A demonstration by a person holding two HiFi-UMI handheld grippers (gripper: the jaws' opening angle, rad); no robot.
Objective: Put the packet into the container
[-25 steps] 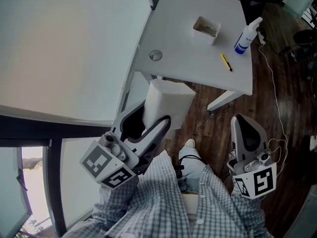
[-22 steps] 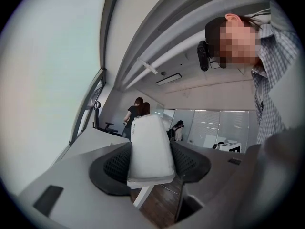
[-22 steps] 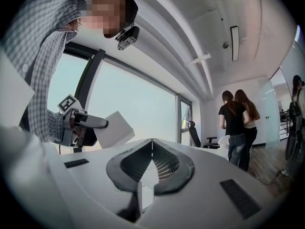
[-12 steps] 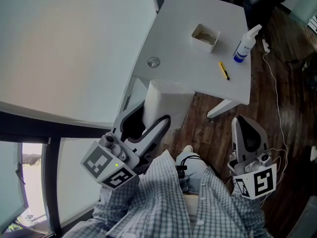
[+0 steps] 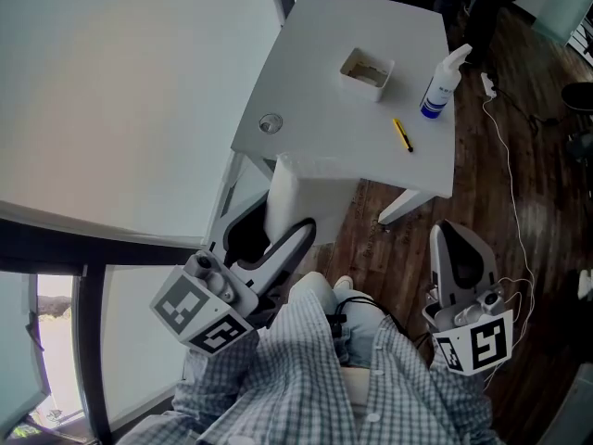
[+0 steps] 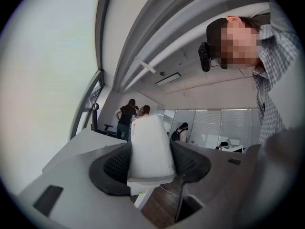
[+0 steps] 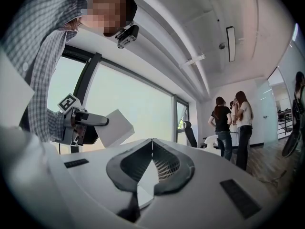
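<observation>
Left gripper [image 5: 276, 228] has the packet [image 5: 310, 193]. In its own view the white, pillow-like pack sits square between the two ribbed pads, which are pressed on its sides. The jaws stand wide apart because the pack fills the gap. So the pick-up is done and the grip looks firm.

Right gripper [image 5: 459, 235] is at 3 o'clock of the left one, low over the wooden floor. Its jaws are closed tip to tip with nothing between them, so it's a spare hand for now.

The container [image 5: 366, 68], a small open white tub, stands on the white table [image 5: 315, 91] at about 1 o'clock from the packet and well apart from it. Something pale lies inside, but I can't make out what. A spray bottle [image 5: 439, 80] stands at 3 o'clock of the tub, a yellow pen [image 5: 401, 134] lies at 5 o'clock, and a small round piece [image 5: 271, 123] sits at 8 o'clock near the table's edge.

In the head view the packet overlaps the table's near edge, but it is held up by the person's body, not over the tub.

My read is that we're roughly halfway. Left to do: carry the packet out over the tub, lower it in and open the jaws. The tub looks small beside this pack, so it may need to go in end-first.
</observation>
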